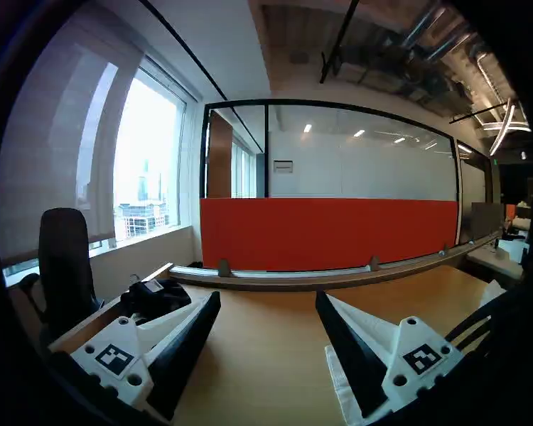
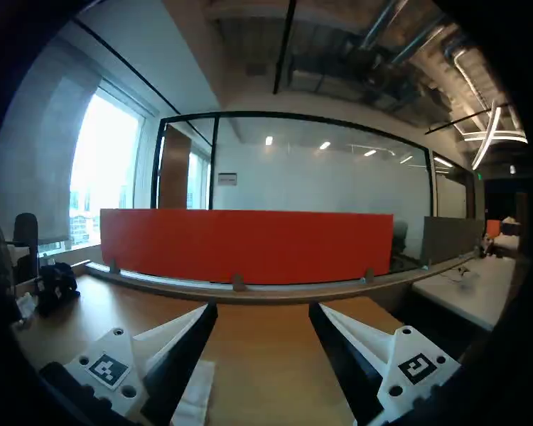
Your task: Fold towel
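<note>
Office space with a big bright window (image 1: 149, 170) off to the side, a glass partition wall (image 1: 359, 163) straight ahead and exposed pipes on the ceiling. I'm working at a long light-brown wooden desk (image 1: 266, 355), and a low orange-red divider panel (image 1: 323, 234) runs along its far edge.

In the left gripper view, my left gripper (image 1: 266, 298) sits low over the desk with its black-and-white fingers spread wide and nothing between them, just bare wood. The white terry towel (image 1: 335, 380) peeks out at the bottom, lying flat on the desk under the finger on that view's right side. I can't tell if the finger actually touches it. Off to the other side there's a crumpled black fabric bundle (image 1: 156, 295) on the desk near the window corner, and a black high-backed office chair (image 1: 64, 263) behind it.

In the right gripper view, my right gripper (image 2: 263, 309) is spread wide too and grips nothing. A strip of the same towel shows at the bottom, just beside the finger on that view's left, flat on the wood. So the towel lies between my two tools and neither has hold of it. A white neighbouring desk (image 2: 472, 284) sits further right.
</note>
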A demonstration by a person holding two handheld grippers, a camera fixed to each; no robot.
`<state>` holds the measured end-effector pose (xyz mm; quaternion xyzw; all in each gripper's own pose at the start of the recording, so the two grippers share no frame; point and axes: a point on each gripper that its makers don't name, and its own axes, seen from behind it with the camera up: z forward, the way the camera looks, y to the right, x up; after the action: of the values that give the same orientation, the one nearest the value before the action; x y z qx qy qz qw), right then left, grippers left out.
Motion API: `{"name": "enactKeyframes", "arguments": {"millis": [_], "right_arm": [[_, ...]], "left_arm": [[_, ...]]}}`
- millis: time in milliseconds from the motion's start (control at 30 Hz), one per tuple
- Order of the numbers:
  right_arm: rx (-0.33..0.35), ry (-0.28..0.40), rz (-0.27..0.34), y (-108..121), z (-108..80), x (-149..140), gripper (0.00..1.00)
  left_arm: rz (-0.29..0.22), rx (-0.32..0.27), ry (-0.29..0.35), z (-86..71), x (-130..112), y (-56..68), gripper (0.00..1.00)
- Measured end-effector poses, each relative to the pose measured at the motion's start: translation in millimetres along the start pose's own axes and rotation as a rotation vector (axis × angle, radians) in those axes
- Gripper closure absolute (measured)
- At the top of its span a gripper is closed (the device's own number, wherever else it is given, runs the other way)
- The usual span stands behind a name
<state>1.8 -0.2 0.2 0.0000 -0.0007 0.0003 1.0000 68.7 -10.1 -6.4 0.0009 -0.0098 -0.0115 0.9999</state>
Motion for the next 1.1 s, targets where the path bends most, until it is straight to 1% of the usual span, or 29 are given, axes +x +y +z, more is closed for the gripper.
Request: {"name": "enactKeyframes", "arguments": {"millis": [167,267,367,467,567,667,767,967,1100], "right_arm": [[0.011,-0.015,-0.001,-4,0.3,11,0.00],[0.042,-0.029,-0.013,-11,0.0,16,0.00],[0.081,-0.052,-0.031,-18,1.1,16,0.00],[0.116,-0.084,-0.044,-23,2.0,13,0.00],[0.161,-0.114,-0.052,-30,1.4,11,0.00],[0.222,-0.142,-0.065,-40,-0.6,7,0.00],[0.287,-0.177,-0.072,-53,-3.8,4,0.00],[0.374,-0.227,-0.095,-68,-8.4,0,0.00],[0.430,-0.253,-0.119,-77,-12.7,-3,0.00]], "left_arm": [[0.005,-0.025,-0.019,0.6,15,3.3,0.01],[0.025,-0.057,-0.040,0.8,20,9.5,0.01],[0.058,-0.087,-0.057,-0.2,22,14.2,0.01],[0.079,-0.113,-0.081,-0.5,21,19.0,0.01],[0.086,-0.156,-0.108,-0.9,16,28.0,0.01],[0.091,-0.217,-0.141,-0.5,9,40.3,0.01],[0.096,-0.256,-0.170,0.0,4,48.6,0.01],[0.111,-0.328,-0.205,0.5,0,64.4,0.01],[0.130,-0.371,-0.224,-0.2,-2,72.5,0.01]]}}
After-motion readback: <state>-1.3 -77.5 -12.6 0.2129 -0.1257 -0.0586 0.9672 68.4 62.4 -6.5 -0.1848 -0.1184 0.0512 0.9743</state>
